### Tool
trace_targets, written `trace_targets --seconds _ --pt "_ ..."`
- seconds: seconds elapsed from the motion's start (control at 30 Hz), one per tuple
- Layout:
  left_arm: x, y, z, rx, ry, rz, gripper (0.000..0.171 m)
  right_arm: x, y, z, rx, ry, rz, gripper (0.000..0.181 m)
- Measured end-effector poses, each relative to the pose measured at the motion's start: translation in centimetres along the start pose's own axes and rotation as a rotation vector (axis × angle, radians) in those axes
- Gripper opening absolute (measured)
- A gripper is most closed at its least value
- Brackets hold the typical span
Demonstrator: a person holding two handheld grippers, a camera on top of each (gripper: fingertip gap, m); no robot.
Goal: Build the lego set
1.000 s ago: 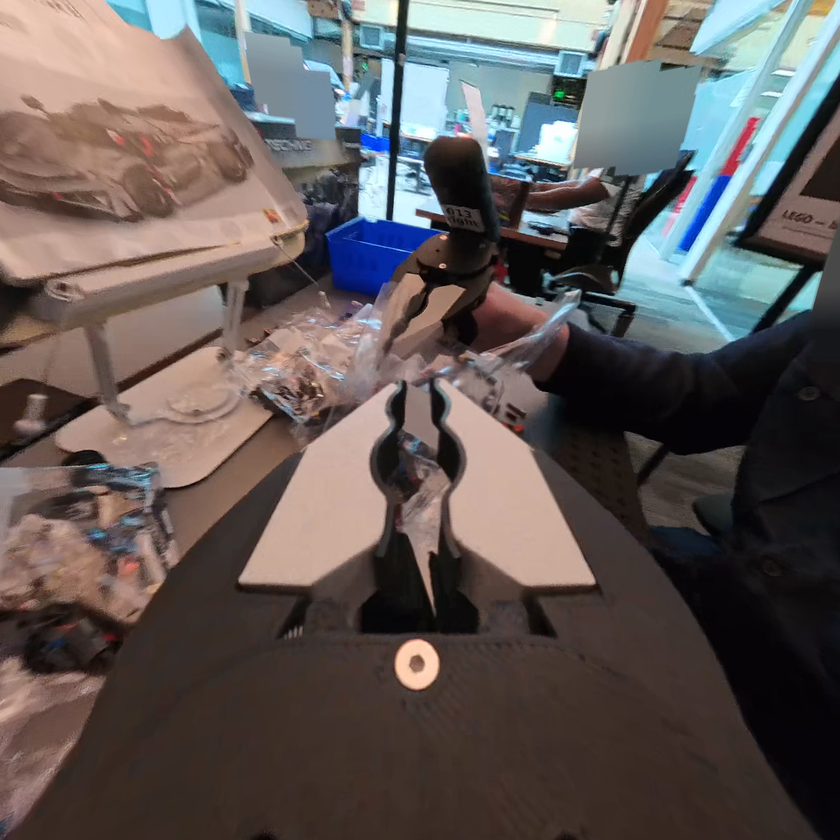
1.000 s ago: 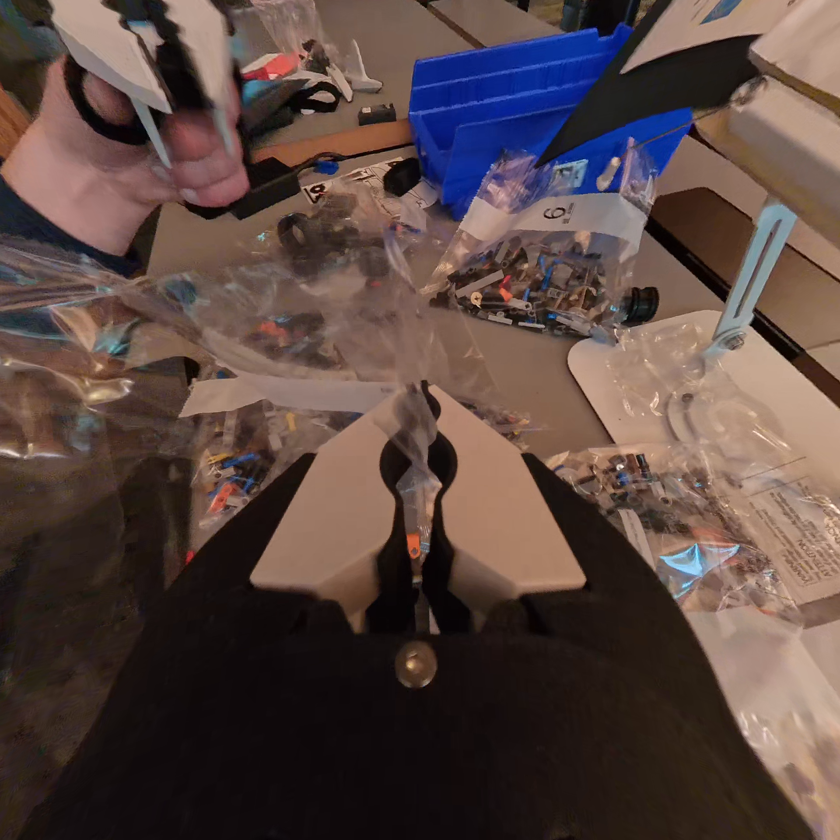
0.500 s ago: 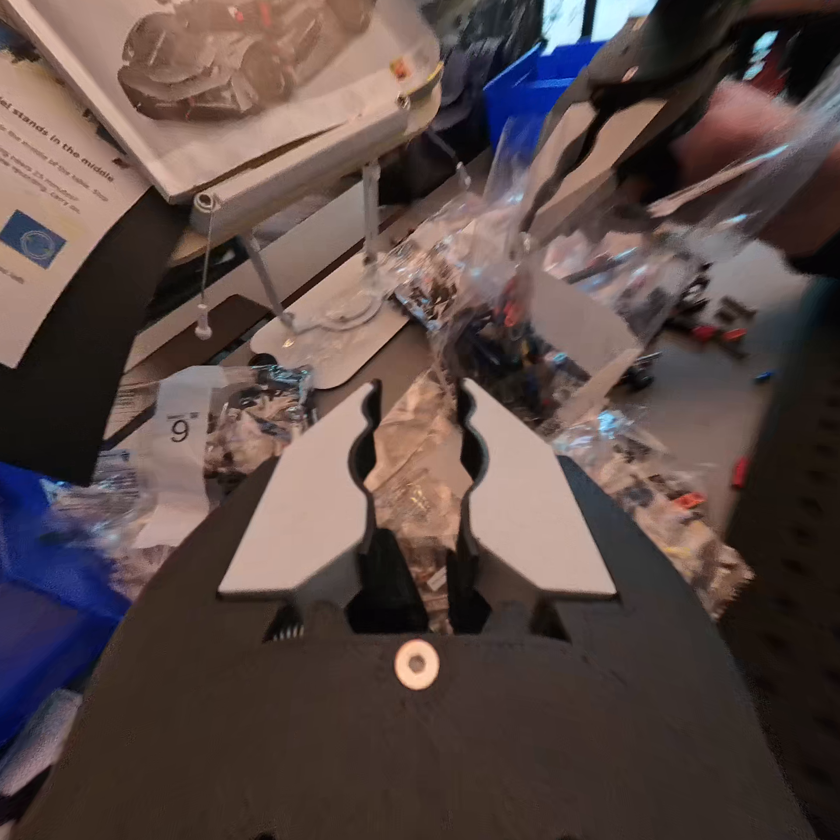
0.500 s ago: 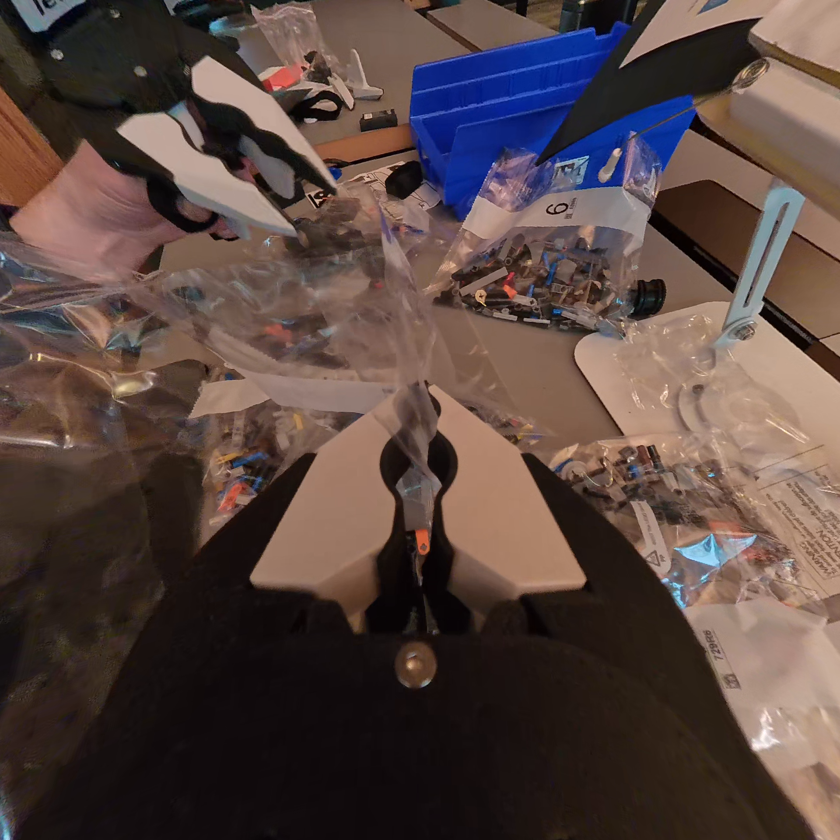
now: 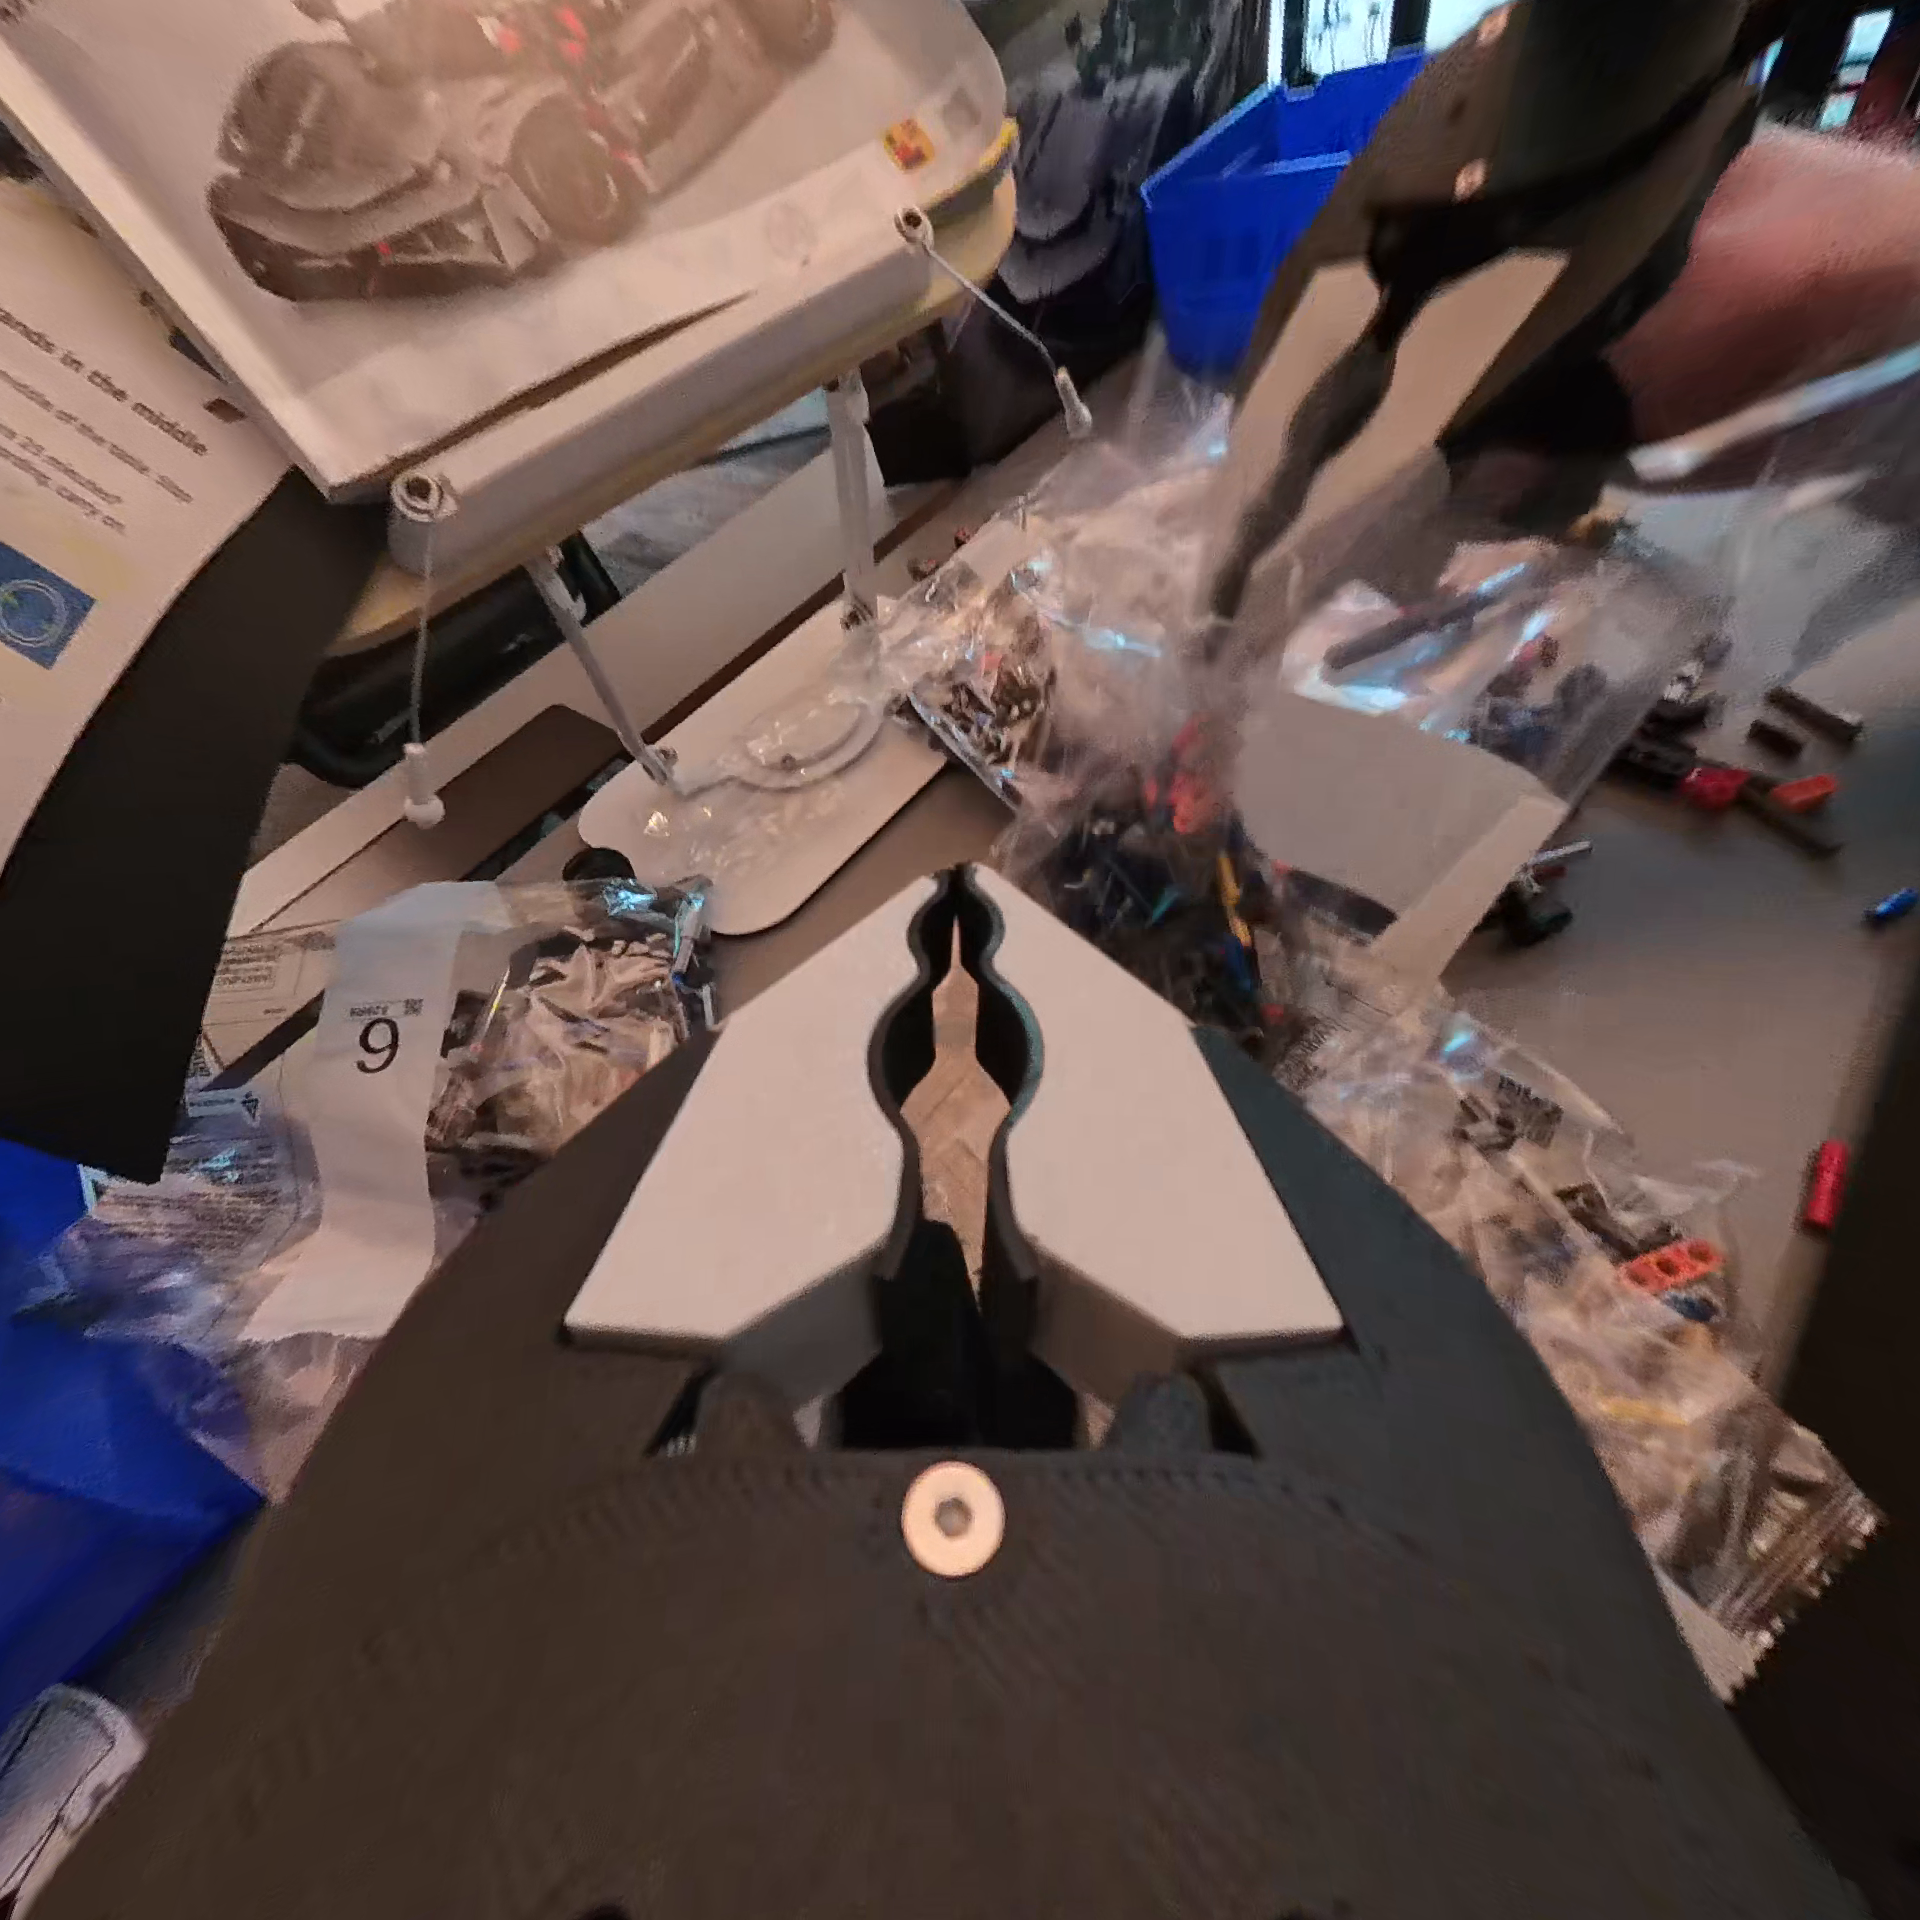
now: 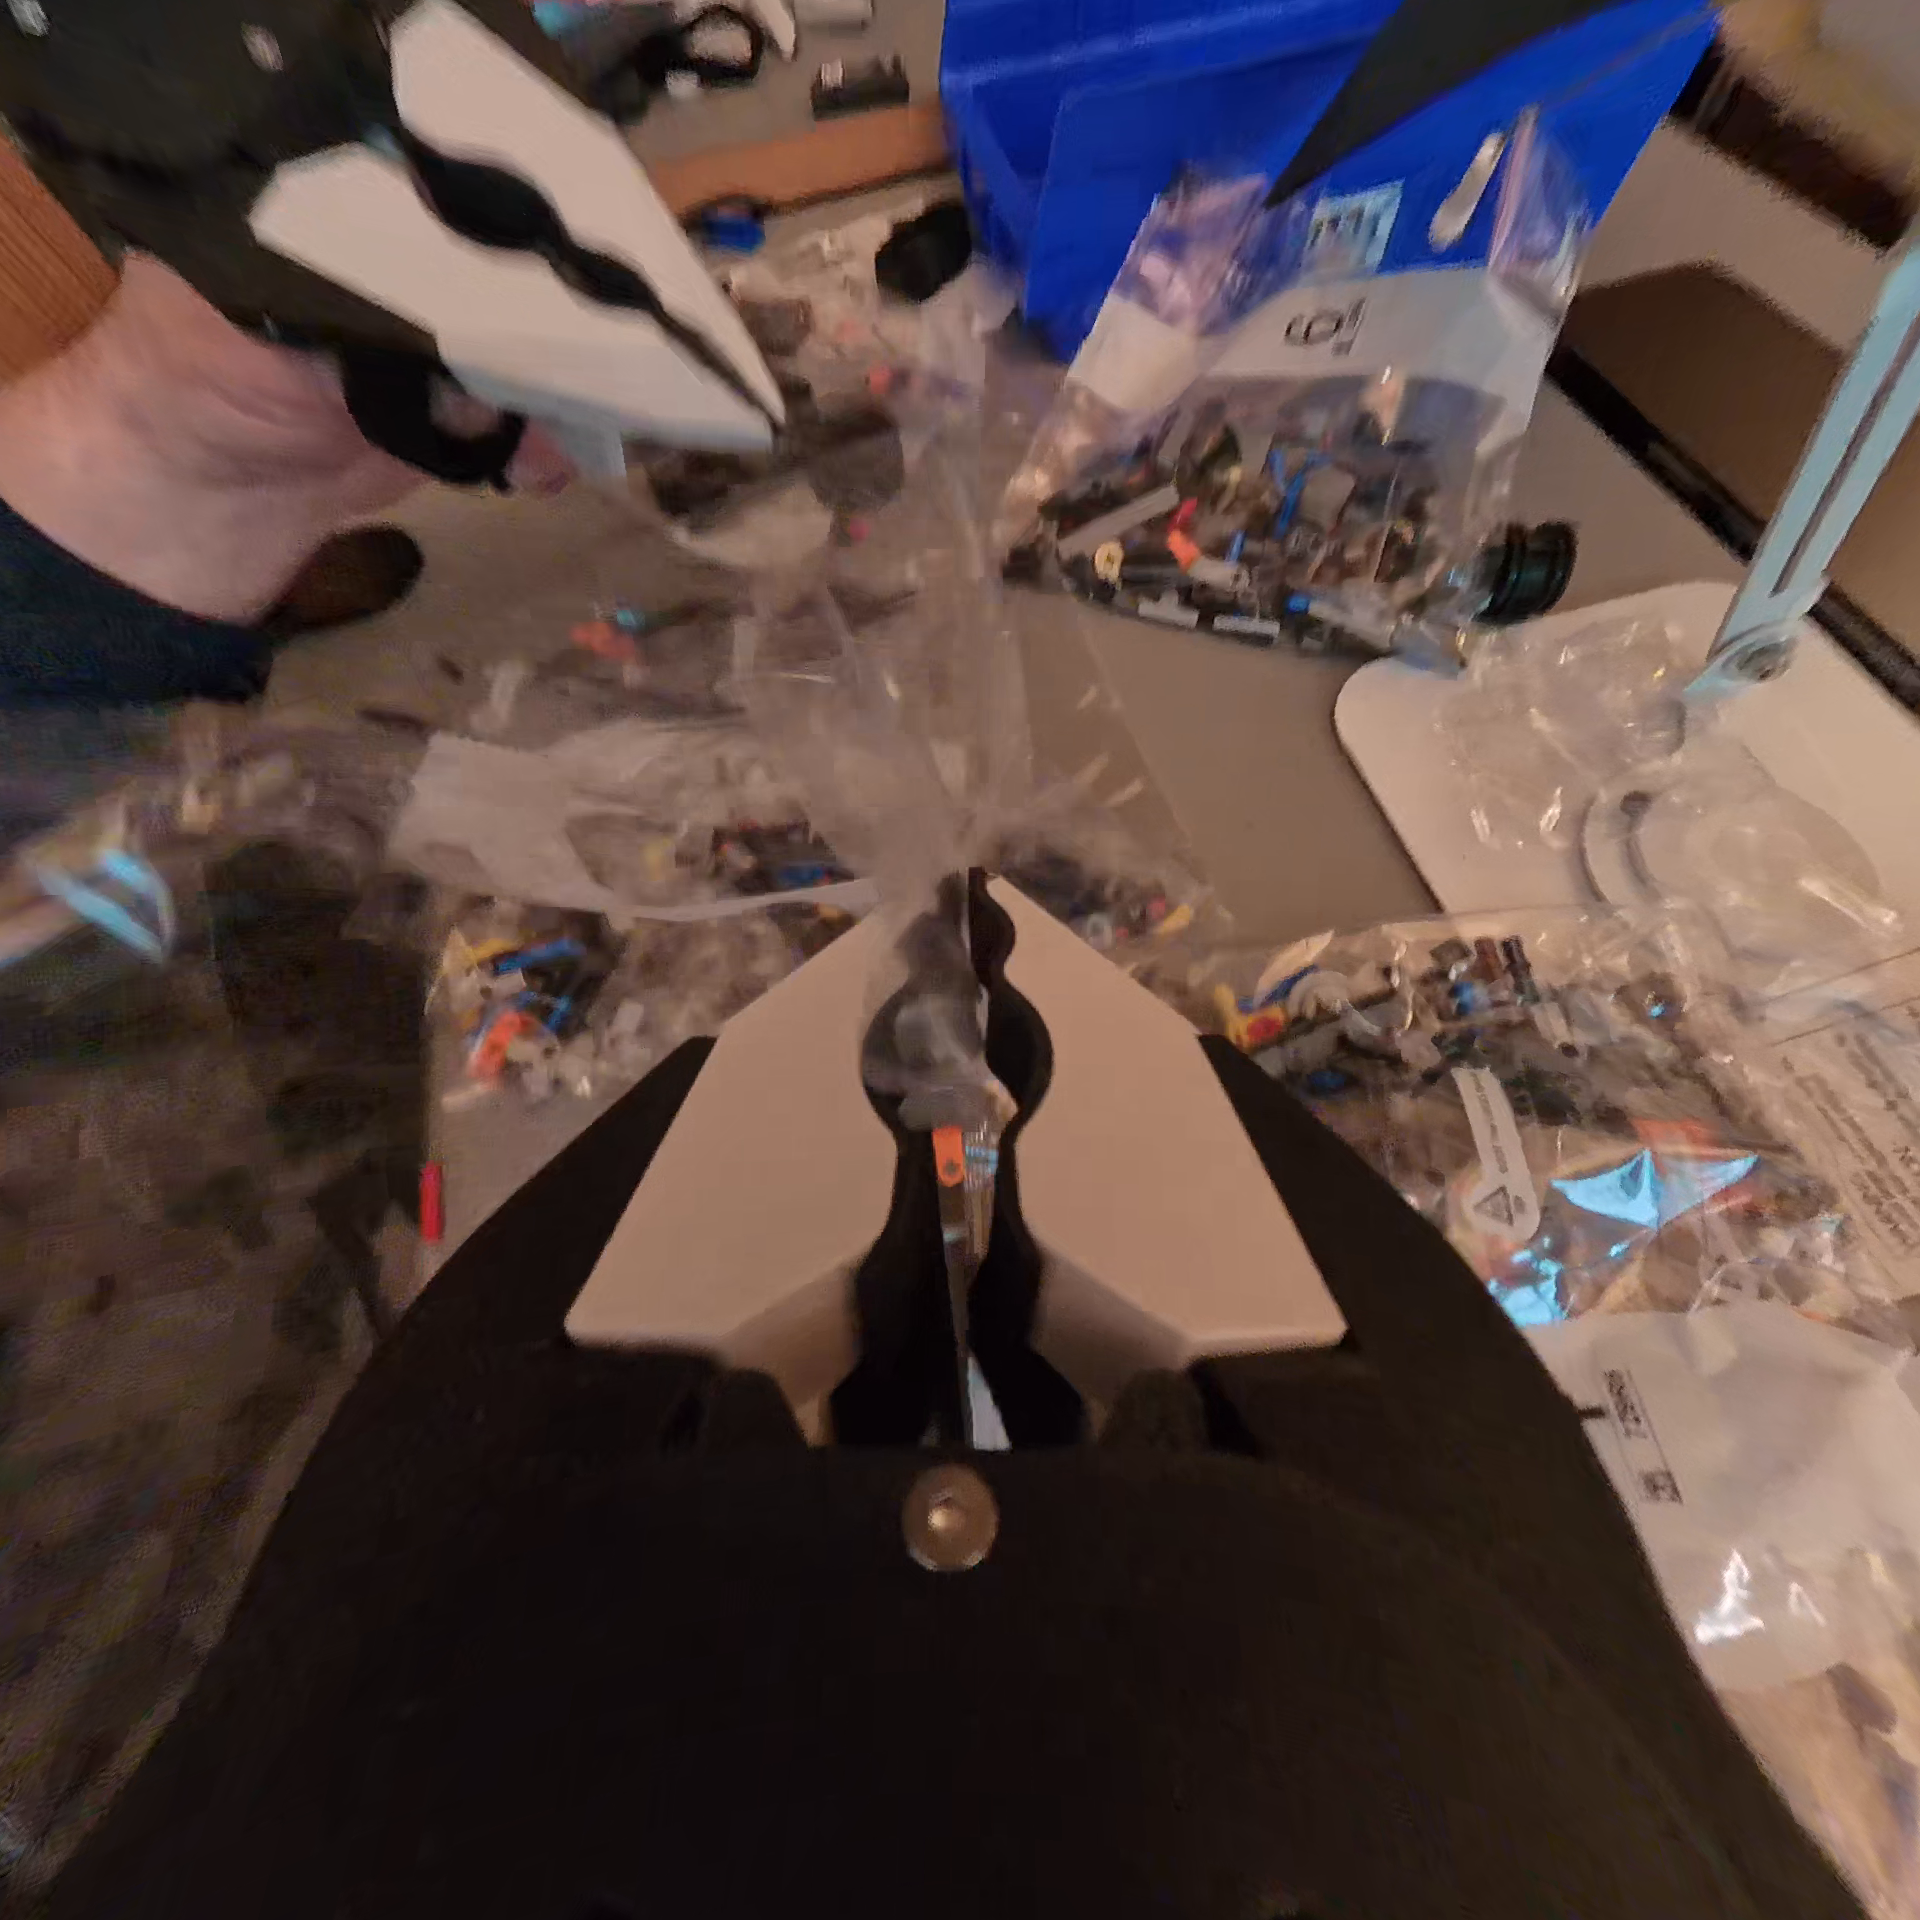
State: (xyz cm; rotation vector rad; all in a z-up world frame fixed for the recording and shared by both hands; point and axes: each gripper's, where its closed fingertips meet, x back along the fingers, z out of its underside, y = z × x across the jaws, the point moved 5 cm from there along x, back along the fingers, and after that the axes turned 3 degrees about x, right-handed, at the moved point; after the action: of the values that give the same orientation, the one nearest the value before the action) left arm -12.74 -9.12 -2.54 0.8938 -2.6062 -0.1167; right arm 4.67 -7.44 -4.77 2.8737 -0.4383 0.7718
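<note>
Here, right gripper (image 6: 961, 894) jaws clenched on clear plastic bag (image 6: 935, 727). Left gripper (image 5: 956, 894) jaws closed, empty, above the counter (image 5: 1662, 987).

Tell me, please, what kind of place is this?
Probably a workbench in a workshop or lab, set up for building a toy brick set. Clear bags of small parts cover the grey table, an instruction booklet sits on a stand, and a blue bin stands behind.

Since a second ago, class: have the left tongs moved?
Yes. In the right wrist view the left tongs have swung down and right, toward the blue bin.
</note>
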Motion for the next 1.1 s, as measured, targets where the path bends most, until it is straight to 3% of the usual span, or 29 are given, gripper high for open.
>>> trace_targets --seconds 0.17,0.33,0.5,0.57,0.63,0.67,0.8,0.93,1.1 --pt "-0.2 0.0 -0.1 0.017 -0.041 -0.029 0.000 0.9 -0.5 2.4 -0.048 0.126 -0.027 0.023" --pt "-0.1 -0.4 -0.3 0.001 -0.022 -0.039 0.000 3.8 -2.1 3.7 0.026 0.255 0.159 0.053" --pt "0.1 -1.0 -1.0 0.007 -0.031 -0.032 0.000 8.1 -3.0 0.8 0.141 0.181 0.439 0.048" --pt "0.0 -1.4 -1.3 0.031 -0.031 -0.019 0.000 9.1 -2.3 -2.1 0.197 0.004 0.510 0.046" --pt "-0.3 -1.9 -1.6 0.045 -0.033 0.008 0.000 9.5 -0.7 -4.4 0.293 -0.068 0.548 0.055" --pt "-0.5 -2.2 -1.8 0.050 -0.038 0.028 0.000 9.2 0.7 -5.4 0.366 -0.105 0.514 0.061" --pt "-1.5 -3.8 -2.3 0.035 -0.007 0.067 0.000 5.1 8.8 -8.3 0.532 -0.320 0.118 0.080" --pt "-3.2 -6.3 -2.7 -0.017 0.049 0.124 0.000 -1.3 10.9 -7.3 0.569 -0.152 0.039 0.108" --pt "-5.4 -10.0 -3.2 -0.107 0.125 0.195 0.000 -3.9 11.2 -5.6 0.497 -0.065 -0.075 0.115"
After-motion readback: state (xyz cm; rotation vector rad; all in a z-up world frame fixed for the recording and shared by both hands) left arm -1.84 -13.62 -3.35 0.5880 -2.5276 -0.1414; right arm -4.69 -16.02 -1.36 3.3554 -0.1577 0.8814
